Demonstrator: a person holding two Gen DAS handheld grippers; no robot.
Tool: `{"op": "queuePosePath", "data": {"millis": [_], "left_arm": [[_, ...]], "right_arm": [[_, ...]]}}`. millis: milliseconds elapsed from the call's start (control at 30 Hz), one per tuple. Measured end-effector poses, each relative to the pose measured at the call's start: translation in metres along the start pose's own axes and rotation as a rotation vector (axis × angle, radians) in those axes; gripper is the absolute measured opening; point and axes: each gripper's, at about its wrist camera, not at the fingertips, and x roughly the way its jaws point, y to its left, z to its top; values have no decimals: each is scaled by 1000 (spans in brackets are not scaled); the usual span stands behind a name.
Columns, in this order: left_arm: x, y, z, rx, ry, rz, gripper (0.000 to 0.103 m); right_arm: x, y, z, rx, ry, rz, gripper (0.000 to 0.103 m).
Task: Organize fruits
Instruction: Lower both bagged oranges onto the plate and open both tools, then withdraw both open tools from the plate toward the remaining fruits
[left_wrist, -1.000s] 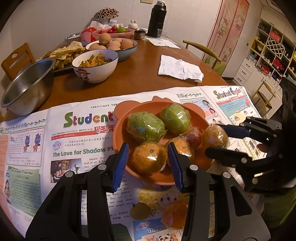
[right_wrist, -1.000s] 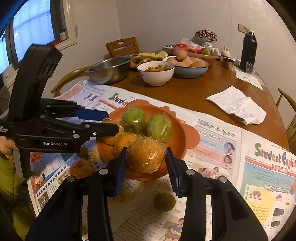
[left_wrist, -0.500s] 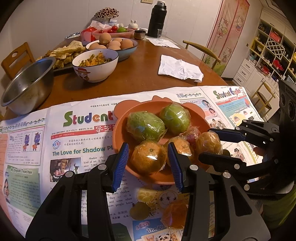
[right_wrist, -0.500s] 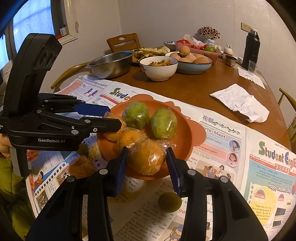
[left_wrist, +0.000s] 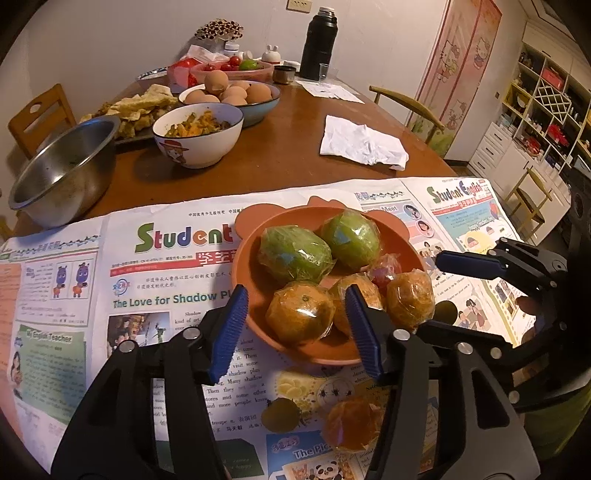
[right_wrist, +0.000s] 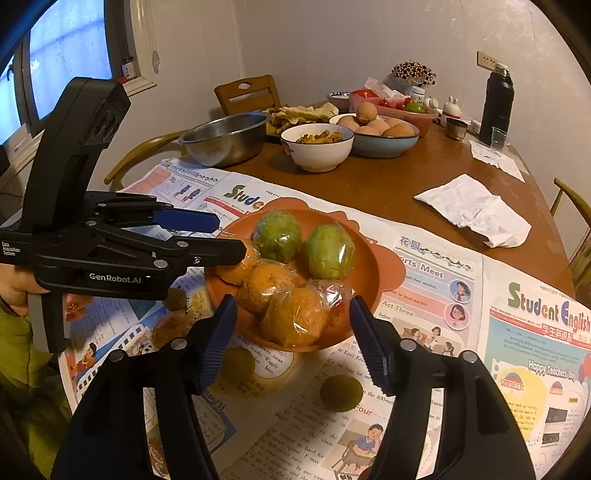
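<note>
Left tool and right tool, angled down, opening off 2 oranges, apparently clear.

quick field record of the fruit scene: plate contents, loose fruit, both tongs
plate: orange plate on newspaper
in plate: two wrapped green fruits, wrapped oranges, one small red wrapped fruit
loose on paper: wrapped orange, small dark green fruits
left tongs: opening, pads clear of the orange between them
right tongs: opening, pads clear of the orange between them
behind: steel bowl, bowl of eggs
</note>
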Motion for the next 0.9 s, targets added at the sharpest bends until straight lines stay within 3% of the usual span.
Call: {"op": "queuePosePath", "data": {"millis": [167, 633, 900], "left_arm": [[-6, 1, -1, -11, -11, 4, 54], [-32, 2, 0, -43, -75, 19, 82], [-45, 1, -1, -62, -104, 26, 92]], "right_arm": [[-8, -1, -1, 12, -18, -9, 69], [-37, -15, -2, 63, -81, -63, 81], [-51, -17, -5, 67, -104, -92, 86]]}}
